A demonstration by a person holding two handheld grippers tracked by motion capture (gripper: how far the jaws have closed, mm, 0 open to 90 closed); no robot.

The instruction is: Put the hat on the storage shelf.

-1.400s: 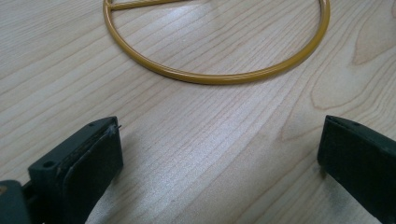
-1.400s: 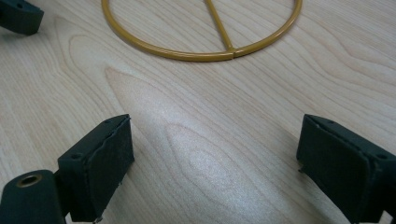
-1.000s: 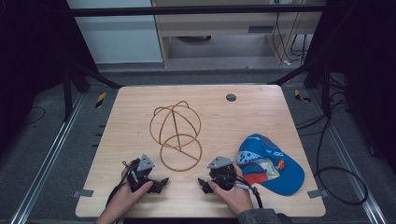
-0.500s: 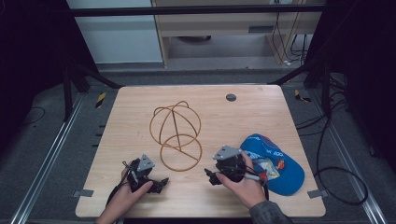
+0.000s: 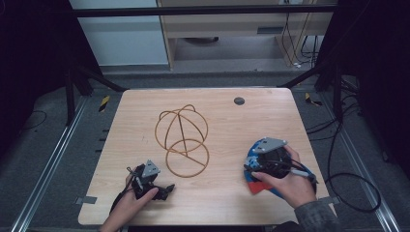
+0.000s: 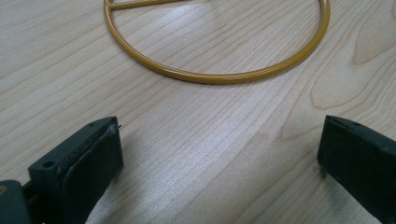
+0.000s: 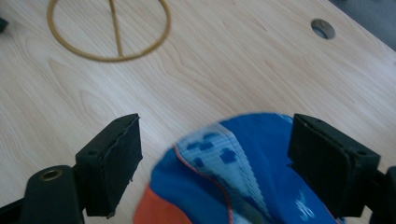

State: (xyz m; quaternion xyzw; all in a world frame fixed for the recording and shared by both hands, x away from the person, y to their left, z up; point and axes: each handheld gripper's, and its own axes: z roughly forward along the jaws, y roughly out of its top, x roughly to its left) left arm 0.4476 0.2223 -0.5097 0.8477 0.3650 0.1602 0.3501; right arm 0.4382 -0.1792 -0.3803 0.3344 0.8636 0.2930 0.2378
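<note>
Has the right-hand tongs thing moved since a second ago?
Yes. The right tongs slid right, away from the gold wire stand, and now sit open over the blue cap.

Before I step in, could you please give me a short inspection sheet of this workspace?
Surface: light wooden table, round grommet hole near far edge.
Job's things: gold wire stand at centre; blue cap at near right.
Clutter: nothing seen.
Grippers: left gripper open, low over bare wood short of the stand's ring; right gripper open, straddling the cap.
Cables: black loops on floor at right.
Surroundings: dark frame rails, grey floor, cabinet behind.
</note>
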